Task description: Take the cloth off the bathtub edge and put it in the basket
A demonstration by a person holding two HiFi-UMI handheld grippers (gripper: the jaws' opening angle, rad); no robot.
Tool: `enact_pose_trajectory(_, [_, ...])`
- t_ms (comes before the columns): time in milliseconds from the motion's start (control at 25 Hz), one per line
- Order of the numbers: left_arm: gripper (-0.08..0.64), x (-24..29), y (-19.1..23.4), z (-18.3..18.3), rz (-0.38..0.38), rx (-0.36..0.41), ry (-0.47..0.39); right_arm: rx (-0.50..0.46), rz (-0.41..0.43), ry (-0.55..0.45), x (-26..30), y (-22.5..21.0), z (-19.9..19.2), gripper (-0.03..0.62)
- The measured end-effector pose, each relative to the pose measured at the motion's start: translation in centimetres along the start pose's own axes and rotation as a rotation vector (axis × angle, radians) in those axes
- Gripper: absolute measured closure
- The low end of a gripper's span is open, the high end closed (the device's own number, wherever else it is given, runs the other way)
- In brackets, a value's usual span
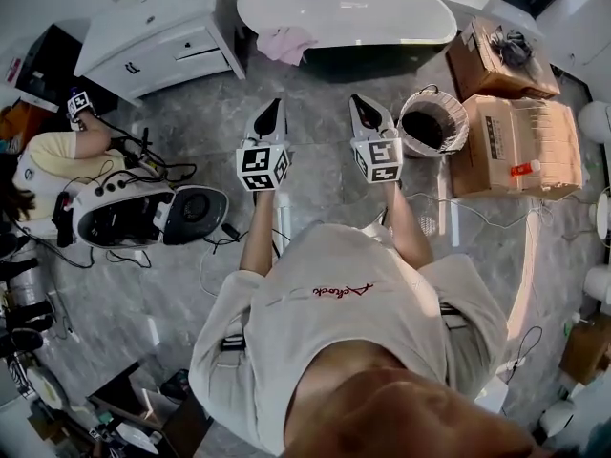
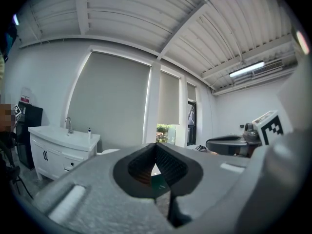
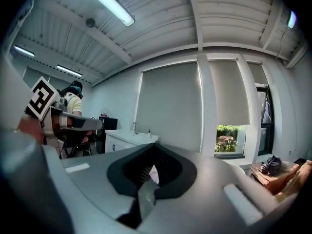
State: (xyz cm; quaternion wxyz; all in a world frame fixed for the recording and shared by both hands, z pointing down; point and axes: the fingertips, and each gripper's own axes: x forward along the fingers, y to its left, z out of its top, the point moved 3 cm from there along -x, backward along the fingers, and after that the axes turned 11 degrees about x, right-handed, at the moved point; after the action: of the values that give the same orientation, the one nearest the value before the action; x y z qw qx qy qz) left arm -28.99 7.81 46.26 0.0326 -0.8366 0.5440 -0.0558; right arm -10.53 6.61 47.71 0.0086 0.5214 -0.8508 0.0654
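Head view: pink cloth (image 1: 286,44) lay crumpled and draped over the near-left rim of the white oval bathtub (image 1: 382,38), upper centre of frame, touching nothing else. Round woven basket (image 1: 456,113) with a dark inside stood on the grey tiled floor (image 1: 191,132), right of centre, just beside a large cardboard box (image 1: 516,146). A second, opened cardboard box (image 1: 496,60) sat above it, near the tub's right end.

Both grippers were held side by side in mid-frame, pointing up the frame toward the tub, well apart from the cloth. Left gripper (image 1: 274,110) had its jaws pressed together with nothing between them; the left gripper view showed the same, tips (image 2: 156,147) meeting, with only the room beyond. Right gripper (image 1: 358,105) was likewise closed and empty, tips (image 3: 152,147) meeting in its own view. The basket was near the right gripper, to its right.

White vanity cabinet (image 1: 153,31) with drawers occupied the upper left and also appeared lower left in the left gripper view (image 2: 63,143). A white and black machine (image 1: 143,213) with cables lay on the floor at left. A seated person (image 1: 48,156) was at the left edge, holding another marker cube (image 1: 79,104). The wearer's beige shirt (image 1: 344,322) filled the lower centre.
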Motion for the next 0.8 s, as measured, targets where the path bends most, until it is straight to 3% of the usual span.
enact_pose_trajectory(800, [0.56, 3.3, 3.7, -2.4, -0.013, -0.007, 0.014, 0.006, -0.015, 0.008, 5.2, -0.2, -1.5, 0.586])
